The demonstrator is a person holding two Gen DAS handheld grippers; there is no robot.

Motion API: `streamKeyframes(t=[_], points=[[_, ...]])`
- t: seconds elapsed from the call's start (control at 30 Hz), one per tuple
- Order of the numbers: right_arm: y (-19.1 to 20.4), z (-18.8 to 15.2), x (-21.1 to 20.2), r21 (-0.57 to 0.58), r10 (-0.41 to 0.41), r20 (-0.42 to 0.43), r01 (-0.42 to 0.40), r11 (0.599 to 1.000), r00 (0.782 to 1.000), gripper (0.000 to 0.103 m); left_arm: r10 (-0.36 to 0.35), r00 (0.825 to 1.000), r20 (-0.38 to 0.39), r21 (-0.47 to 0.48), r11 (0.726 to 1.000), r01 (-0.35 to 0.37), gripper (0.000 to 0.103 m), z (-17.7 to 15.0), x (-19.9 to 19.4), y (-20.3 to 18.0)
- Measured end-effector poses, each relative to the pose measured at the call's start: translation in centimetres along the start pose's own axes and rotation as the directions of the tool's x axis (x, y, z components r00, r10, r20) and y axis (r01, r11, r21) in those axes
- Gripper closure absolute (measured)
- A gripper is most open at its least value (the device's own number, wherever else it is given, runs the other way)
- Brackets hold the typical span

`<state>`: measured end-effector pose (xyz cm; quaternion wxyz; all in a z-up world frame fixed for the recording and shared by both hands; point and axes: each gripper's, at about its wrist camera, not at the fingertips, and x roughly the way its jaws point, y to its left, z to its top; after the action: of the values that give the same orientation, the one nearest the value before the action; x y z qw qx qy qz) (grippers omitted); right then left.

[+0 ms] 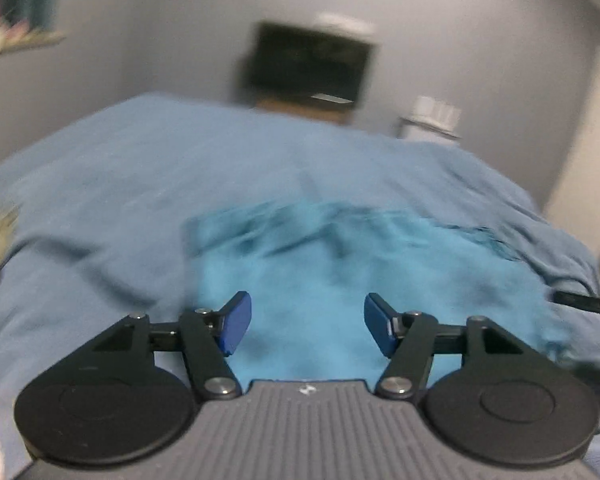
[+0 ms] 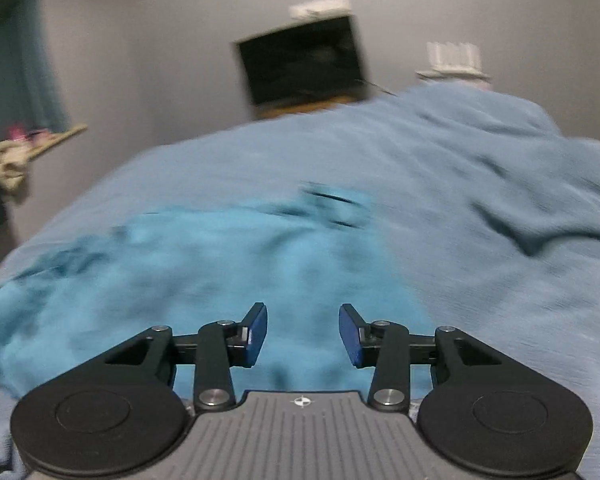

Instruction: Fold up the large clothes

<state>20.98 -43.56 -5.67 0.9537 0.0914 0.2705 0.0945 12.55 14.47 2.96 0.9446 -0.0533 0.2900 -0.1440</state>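
Observation:
A bright turquoise garment [image 1: 340, 264] lies rumpled on a bed with a grey-blue cover [image 1: 120, 184]. My left gripper [image 1: 307, 328] hangs over its near edge, jaws open, nothing between the blue pads. In the right wrist view the same garment [image 2: 188, 264] spreads to the left and centre, its far end creased dark. My right gripper [image 2: 303, 334] hovers above its near right part, jaws open and empty. Both views are motion-blurred. A black part at the right edge of the left view may be the other gripper.
The bed cover [image 2: 480, 208] is wrinkled, with a thick fold at the right. Beyond the bed stand a dark screen [image 2: 300, 60] on a wooden stand, a white unit [image 2: 454, 64], and a shelf with clutter [image 2: 28, 144] by a teal curtain.

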Motion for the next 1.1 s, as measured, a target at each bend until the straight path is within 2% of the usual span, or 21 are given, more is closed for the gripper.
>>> streamKeyframes(t=[0.03,0.1,0.2,0.27,0.3,0.37,0.5,0.57,0.63,0.73,0.83,0.87,0.93,1.0,1.1], points=[[1.4,-0.1,0.4,-0.025,0.03,0.012,-0.03,0.999,0.999,0.056,-0.02,1.0,-0.002,0.05,0.999,0.02,0.037,0.3,1.1,-2.0],[4.0,-0.5,1.3,-0.083,0.082,0.022,-0.08,0.993,0.996,0.051,-0.024,1.0,0.003,0.126,0.992,0.023,0.02,0.2,3.3,-4.9],[6.8,-1.6,2.4,-0.17,0.109,0.027,-0.103,0.98,0.994,0.042,-0.011,1.0,0.003,0.186,0.983,0.01,0.018,-1.3,7.5,-8.2],[8.1,-2.7,3.4,-0.214,0.11,0.006,-0.106,0.971,0.994,0.042,-0.01,0.999,-0.037,0.19,0.982,0.017,0.018,-2.7,10.1,-9.2],[8.5,-3.1,4.1,-0.229,0.105,-0.013,-0.105,0.968,0.994,0.038,-0.008,0.998,-0.056,0.204,0.979,0.019,0.018,-3.4,11.1,-9.6],[8.6,-4.1,4.9,-0.279,0.068,-0.031,-0.074,0.957,0.997,0.038,0.027,0.995,-0.099,0.26,0.965,0.0,0.018,-5.5,12.7,-10.1],[7.6,-6.3,7.1,-0.317,-0.029,-0.112,-0.008,0.948,0.993,0.039,0.08,0.976,-0.203,0.266,0.964,-0.023,0.013,-8.7,15.7,-8.6],[6.7,-6.7,8.3,-0.271,-0.042,-0.148,0.0,0.963,0.988,0.039,0.075,0.977,-0.198,0.287,0.958,-0.015,0.012,-9.5,16.2,-8.3],[6.4,-6.4,8.6,-0.247,-0.048,-0.148,0.01,0.969,0.988,0.038,0.082,0.978,-0.193,0.297,0.955,-0.021,0.011,-9.2,16.2,-8.4],[6.2,-6.1,7.9,-0.23,-0.026,-0.11,0.0,0.973,0.994,0.038,0.074,0.988,-0.135,0.268,0.963,-0.035,0.011,-8.6,14.9,-8.1],[5.7,-5.3,5.7,-0.162,0.0,-0.006,-0.001,0.987,1.0,0.036,0.084,0.996,-0.01,0.177,0.981,-0.081,0.011,-6.9,12.3,-6.3],[5.2,-5.0,5.5,-0.138,0.002,0.027,0.002,0.99,1.0,0.036,0.107,0.994,0.031,0.155,0.982,-0.111,0.01,-6.2,11.6,-5.4],[4.6,-4.5,4.9,-0.105,-0.008,0.088,0.018,0.994,0.996,0.035,0.196,0.977,0.082,0.142,0.968,-0.206,0.01,-5.1,11.0,-3.8],[4.2,-4.3,5.0,-0.109,-0.059,0.101,0.07,0.992,0.993,0.033,0.273,0.96,0.061,0.126,0.952,-0.279,0.01,-4.6,11.5,-1.8],[3.1,-4.5,6.3,-0.085,-0.158,0.044,0.161,0.983,0.986,0.035,0.334,0.942,0.01,0.017,0.942,-0.334,0.01,-4.5,12.6,1.4]])
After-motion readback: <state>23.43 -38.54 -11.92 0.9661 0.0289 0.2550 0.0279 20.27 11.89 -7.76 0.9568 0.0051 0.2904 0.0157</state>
